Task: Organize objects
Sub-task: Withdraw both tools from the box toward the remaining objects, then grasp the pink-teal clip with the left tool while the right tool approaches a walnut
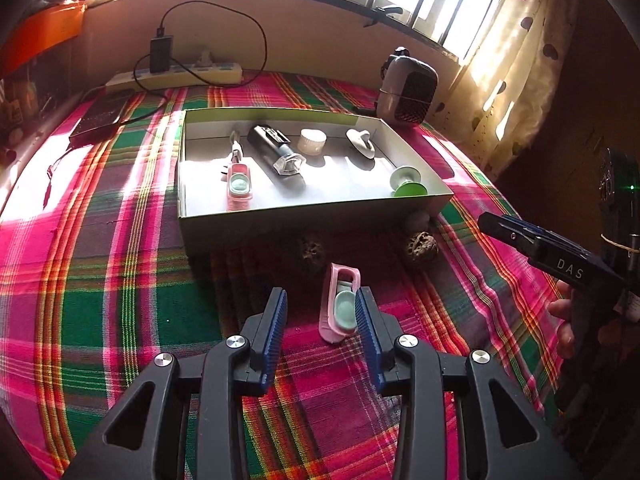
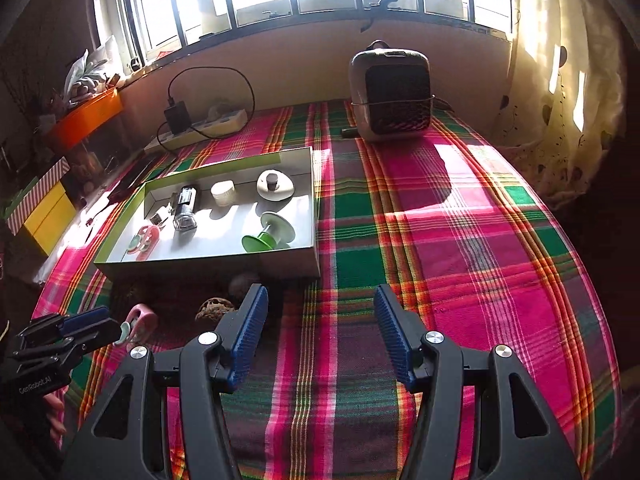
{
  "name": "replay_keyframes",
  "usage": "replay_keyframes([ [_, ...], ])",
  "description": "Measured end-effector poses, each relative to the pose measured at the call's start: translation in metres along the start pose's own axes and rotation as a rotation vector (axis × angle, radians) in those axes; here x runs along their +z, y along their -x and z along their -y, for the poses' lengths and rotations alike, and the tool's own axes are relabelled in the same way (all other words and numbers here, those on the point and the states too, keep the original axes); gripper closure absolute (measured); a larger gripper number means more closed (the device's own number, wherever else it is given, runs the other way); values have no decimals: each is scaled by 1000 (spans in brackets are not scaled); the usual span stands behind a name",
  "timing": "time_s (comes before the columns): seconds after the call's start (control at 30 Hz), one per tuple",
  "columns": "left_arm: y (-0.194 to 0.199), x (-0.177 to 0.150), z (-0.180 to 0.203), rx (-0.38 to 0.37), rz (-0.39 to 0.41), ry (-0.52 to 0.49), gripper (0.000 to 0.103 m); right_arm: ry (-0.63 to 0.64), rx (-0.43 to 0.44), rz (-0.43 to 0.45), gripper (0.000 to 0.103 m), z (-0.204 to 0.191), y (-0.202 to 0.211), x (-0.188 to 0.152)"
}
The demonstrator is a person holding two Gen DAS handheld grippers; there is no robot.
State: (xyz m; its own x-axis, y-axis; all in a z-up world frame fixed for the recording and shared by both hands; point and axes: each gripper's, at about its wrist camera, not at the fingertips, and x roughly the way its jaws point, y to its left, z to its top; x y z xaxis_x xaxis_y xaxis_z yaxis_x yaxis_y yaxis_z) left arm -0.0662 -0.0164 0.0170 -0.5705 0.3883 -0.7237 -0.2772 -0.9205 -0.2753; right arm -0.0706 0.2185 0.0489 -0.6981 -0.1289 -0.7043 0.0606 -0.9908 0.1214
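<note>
A shallow grey box with a green rim [image 1: 240, 226] [image 2: 208, 268] sits on the plaid cloth. It holds a pink case [image 1: 239, 186], a black torch [image 1: 276, 150], a white cap [image 1: 312, 141], a grey hook [image 1: 361, 143] and a green spool [image 1: 408, 186] [image 2: 268, 238]. A second pink case with a mint disc [image 1: 339, 304] [image 2: 140, 320] lies on the cloth in front of the box. My left gripper [image 1: 322, 300] is open, its right finger beside that case. My right gripper [image 2: 320, 300] is open and empty over bare cloth.
Two dark walnut-like balls [image 1: 418, 244] [image 1: 310, 250] lie in front of the box, one in the right wrist view [image 2: 214, 308]. A small heater [image 1: 406, 96] [image 2: 390, 94] stands at the back right. A power strip with charger [image 1: 180, 74] lies along the back wall.
</note>
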Motion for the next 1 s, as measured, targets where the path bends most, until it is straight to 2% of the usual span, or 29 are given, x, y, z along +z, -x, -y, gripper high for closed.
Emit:
replay_keyframes([
  [0.47,-17,-1,15,-10,-46,-44,68,-1,0,-24,47,5,-7,-6],
  [1.0,-29,7,27,84,-43,-74,68,41,60,-51,47,-13,-17,-9],
])
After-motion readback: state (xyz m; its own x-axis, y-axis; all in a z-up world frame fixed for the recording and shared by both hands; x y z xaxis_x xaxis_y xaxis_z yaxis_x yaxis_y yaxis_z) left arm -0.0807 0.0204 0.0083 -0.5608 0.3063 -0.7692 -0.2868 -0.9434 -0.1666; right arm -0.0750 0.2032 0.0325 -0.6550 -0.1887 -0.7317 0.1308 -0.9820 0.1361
